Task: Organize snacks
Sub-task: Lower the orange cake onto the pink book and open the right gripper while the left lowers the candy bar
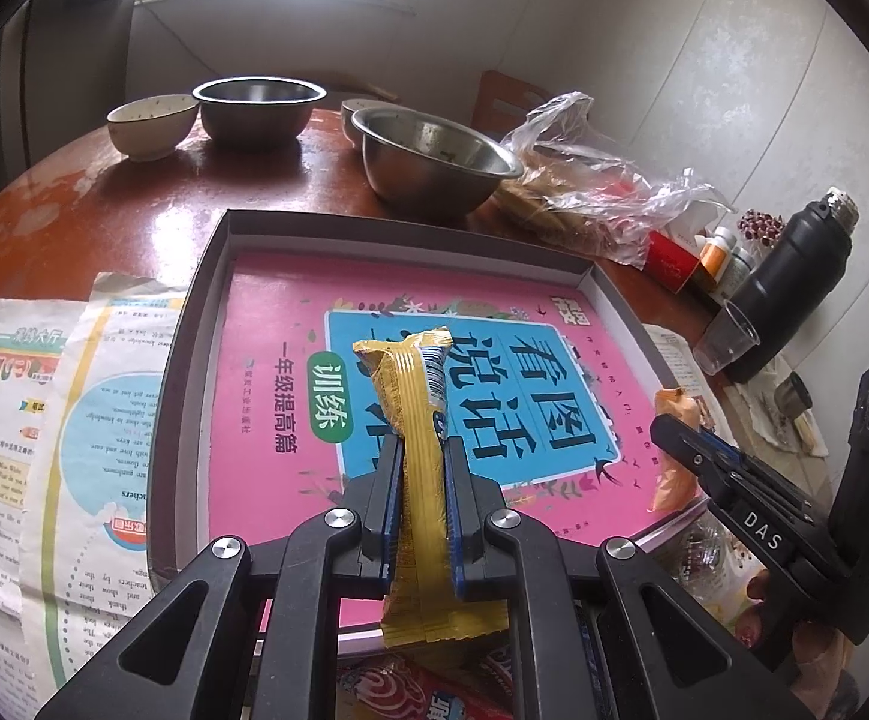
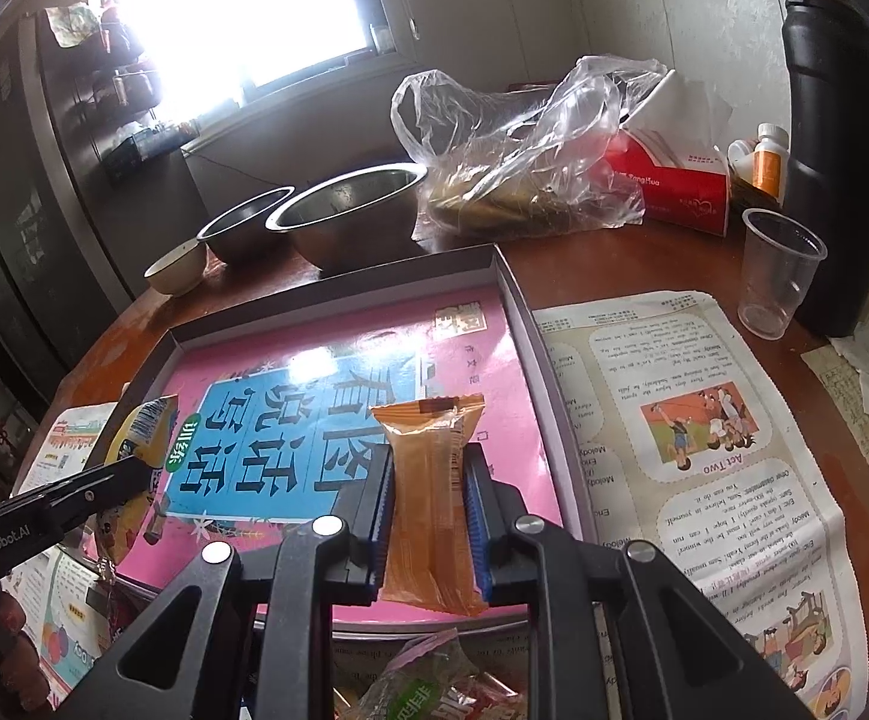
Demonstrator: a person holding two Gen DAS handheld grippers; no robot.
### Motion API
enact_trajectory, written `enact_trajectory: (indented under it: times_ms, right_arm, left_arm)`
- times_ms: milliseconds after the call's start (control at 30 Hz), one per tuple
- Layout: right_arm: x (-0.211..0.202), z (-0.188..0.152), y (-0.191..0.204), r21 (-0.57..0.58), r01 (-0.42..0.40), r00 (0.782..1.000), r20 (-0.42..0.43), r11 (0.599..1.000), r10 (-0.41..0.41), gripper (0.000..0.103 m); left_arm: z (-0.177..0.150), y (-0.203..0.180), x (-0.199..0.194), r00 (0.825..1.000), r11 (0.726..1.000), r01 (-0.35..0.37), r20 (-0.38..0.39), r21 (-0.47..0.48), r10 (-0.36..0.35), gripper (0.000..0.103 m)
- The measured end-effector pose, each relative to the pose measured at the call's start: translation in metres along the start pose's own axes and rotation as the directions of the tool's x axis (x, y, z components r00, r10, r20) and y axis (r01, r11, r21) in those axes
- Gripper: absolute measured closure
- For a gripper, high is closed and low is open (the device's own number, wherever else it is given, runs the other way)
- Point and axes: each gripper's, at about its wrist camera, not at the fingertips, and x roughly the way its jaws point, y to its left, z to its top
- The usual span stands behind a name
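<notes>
In the left wrist view, the left gripper pinches a long yellow snack packet between its blue-padded fingers, holding it lengthwise above a shallow grey cardboard box. The box holds a pink book with a blue title panel, which covers nearly the whole floor. At the right edge, the right gripper reaches in over the box's right side with an orange snack packet showing beside its tip. Beyond the box on the round reddish-brown wooden table stand two stainless steel bowls and a small cream ceramic bowl; what lies in them cannot be made out. A crumpled clear plastic bag holds brownish food.

In the right wrist view, the right gripper is closed on the orange snack packet, held above the pink book inside the box. The left gripper enters from the left with the yellow packet over the box's left part. A clear plastic cup stands to the right near a tall black insulated flask, and a red tissue box sits behind.
</notes>
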Motion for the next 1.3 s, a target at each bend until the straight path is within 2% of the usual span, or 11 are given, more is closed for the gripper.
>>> enact_trajectory:
  times_ms: [200,300,667,767,833,1000,1200,1300]
  right_arm:
    - [0.0,-0.001,-0.002,0.016,0.002,1.0,-0.011,1.0,-0.002,0.079]
    - [-0.001,-0.002,-0.004,0.027,0.0,1.0,-0.013,1.0,0.0,0.07]
    - [-0.015,-0.003,-0.005,0.047,-0.003,1.0,0.016,0.999,0.002,0.06]
    - [-0.019,-0.002,-0.006,0.052,-0.002,1.0,0.026,0.999,0.001,0.058]
    - [-0.021,-0.002,-0.007,0.055,-0.003,1.0,0.03,0.998,0.001,0.057]
    - [-0.025,-0.001,-0.007,0.055,-0.006,0.999,0.041,0.998,0.004,0.055]
    - [-0.031,0.0,-0.005,0.055,-0.008,0.998,0.058,0.998,0.005,0.052]
    - [-0.037,0.0,-0.006,0.059,-0.017,0.997,0.079,0.998,0.012,0.052]
  left_arm:
    - [-0.001,0.0,0.003,1.0,1.0,-0.001,-0.007,-0.002,0.001,0.09]
    - [-0.001,-0.001,0.003,1.0,1.0,-0.004,-0.009,-0.001,0.004,0.09]
    - [-0.001,-0.001,0.002,1.0,1.0,-0.016,-0.011,0.0,0.016,0.083]
    - [-0.001,0.0,0.0,1.0,1.0,-0.016,-0.009,-0.004,0.016,0.078]
    - [0.0,0.0,-0.002,1.0,1.0,-0.014,-0.005,-0.007,0.014,0.067]
    - [0.002,0.0,-0.009,1.0,1.0,-0.018,0.011,-0.002,0.018,0.054]
    - [0.003,-0.002,-0.018,1.0,1.0,-0.018,0.026,0.004,0.018,0.044]
    - [0.004,-0.002,-0.024,0.999,1.0,-0.023,0.037,0.011,0.023,0.042]
